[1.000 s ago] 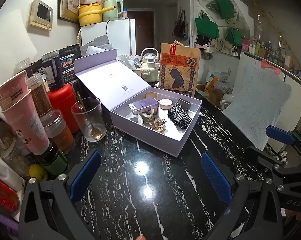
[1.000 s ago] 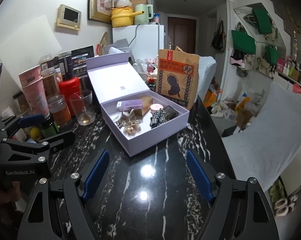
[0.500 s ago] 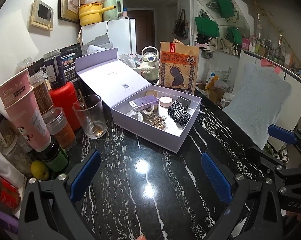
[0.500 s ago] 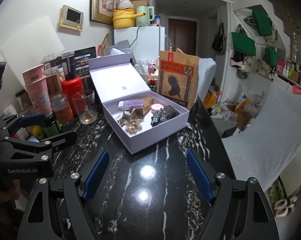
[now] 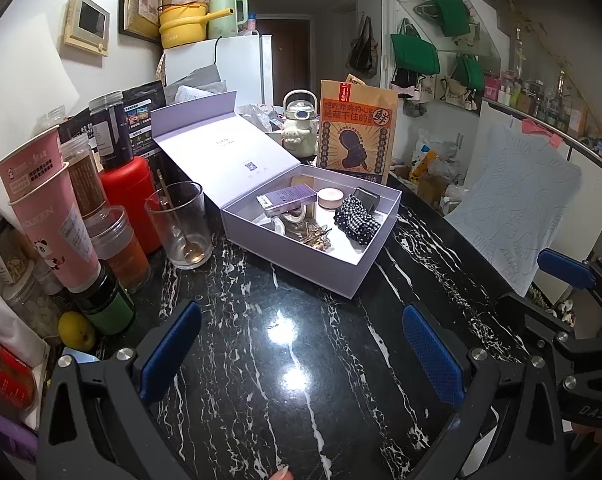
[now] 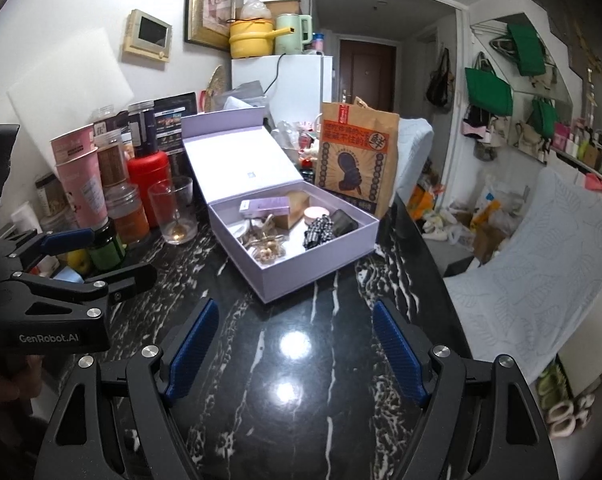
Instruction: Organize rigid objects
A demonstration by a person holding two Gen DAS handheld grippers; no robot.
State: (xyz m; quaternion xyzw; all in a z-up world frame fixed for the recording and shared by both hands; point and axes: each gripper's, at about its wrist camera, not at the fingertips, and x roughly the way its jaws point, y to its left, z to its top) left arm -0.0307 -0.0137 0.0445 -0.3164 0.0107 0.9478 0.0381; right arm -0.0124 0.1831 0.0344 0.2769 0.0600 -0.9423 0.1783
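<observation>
Left wrist view: the left claw (image 5: 301, 344) stands wide apart over bare black marbled surface (image 5: 301, 380), nothing between its blue pads (image 5: 431, 354). The right claw (image 6: 293, 344) is likewise spread wide and holds nothing; it also shows at the right margin of the left view (image 5: 565, 270).

The lavender box (image 5: 301, 256) sits at mid-surface, lid (image 5: 221, 152) folded back and resting open toward the wall. Inside lie a purple flat case (image 5: 287, 198), a round pink tin (image 5: 329, 197), a black-and-white scrunchie (image 5: 355, 220), a dark small case (image 5: 367, 198) and a cluster of gold hair clips (image 5: 315, 236).

Edges and room: an open band of surface runs from the box's near corner to both claws. The left side is crowded: a drinking glass (image 5: 181, 228) with a spoon stands just beside the box, then jars (image 5: 119, 246), a red canister (image 5: 131, 196) and pink paper cups (image 5: 49, 216) against the wall. A brown printed bag (image 5: 355, 136) stands upright just behind the box. The right edge of the surface (image 6: 429, 240) drops off near the box's right corner, with a covered chair (image 6: 541, 264) beyond.

Against the frames of a second ago: box, contents and neighbouring items are unchanged in arrangement; both claws keep the same spread, with only a slight shift of framing.
</observation>
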